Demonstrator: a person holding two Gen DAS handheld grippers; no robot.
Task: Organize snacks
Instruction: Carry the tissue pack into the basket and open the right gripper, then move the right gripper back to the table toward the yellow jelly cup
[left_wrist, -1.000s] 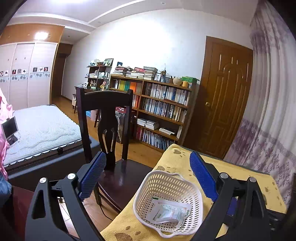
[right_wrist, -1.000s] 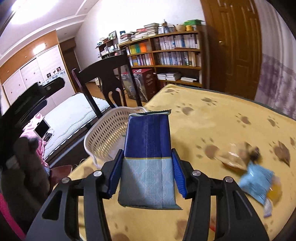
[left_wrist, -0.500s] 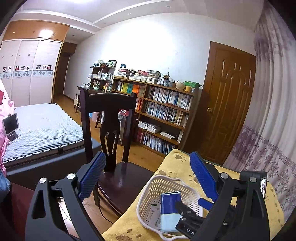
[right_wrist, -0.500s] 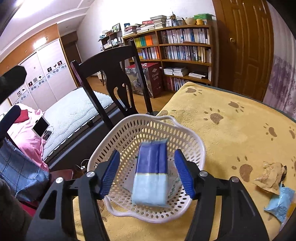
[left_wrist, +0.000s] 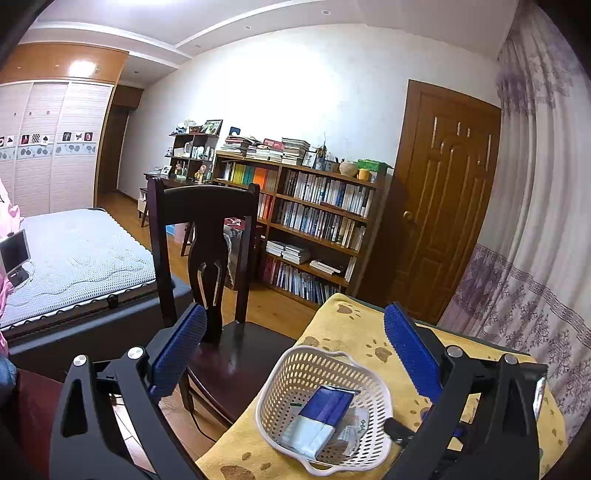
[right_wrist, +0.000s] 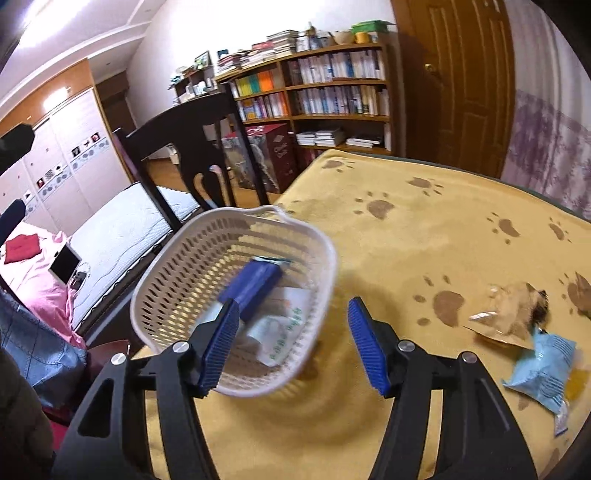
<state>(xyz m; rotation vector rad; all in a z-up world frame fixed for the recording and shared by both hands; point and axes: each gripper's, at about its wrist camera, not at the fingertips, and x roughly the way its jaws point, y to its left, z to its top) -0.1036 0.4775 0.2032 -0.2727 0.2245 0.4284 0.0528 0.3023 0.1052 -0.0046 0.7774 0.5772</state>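
Dark-blue-and-pale snack packet (right_wrist: 251, 284) now released, lying in white perforated plastic basket (right_wrist: 177, 258) just ahead of right hand-held gripper (right_wrist: 291, 343), which is spread, empty. Left hand-held gripper (left_wrist: 291, 354) spread (idle). Brown and light-blue packets (right_wrist: 539, 365) remain right on tabletop (right_wrist: 424, 236).

Bedroom with white walls (left_wrist: 295, 92) and a stepped ceiling with recessed lights. Wooden floor (left_wrist: 273, 306). Panelled brown door (left_wrist: 450, 199), shut, beside a full bookshelf (left_wrist: 314, 221) with stacked books on top. Dark wooden chair (left_wrist: 207, 236) at a table under a yellow paw-print cloth (right_wrist: 424, 229). Bed (left_wrist: 74, 258) at left; sliding wardrobe (left_wrist: 55, 147) behind it. Patterned curtain (left_wrist: 535, 221) at right.
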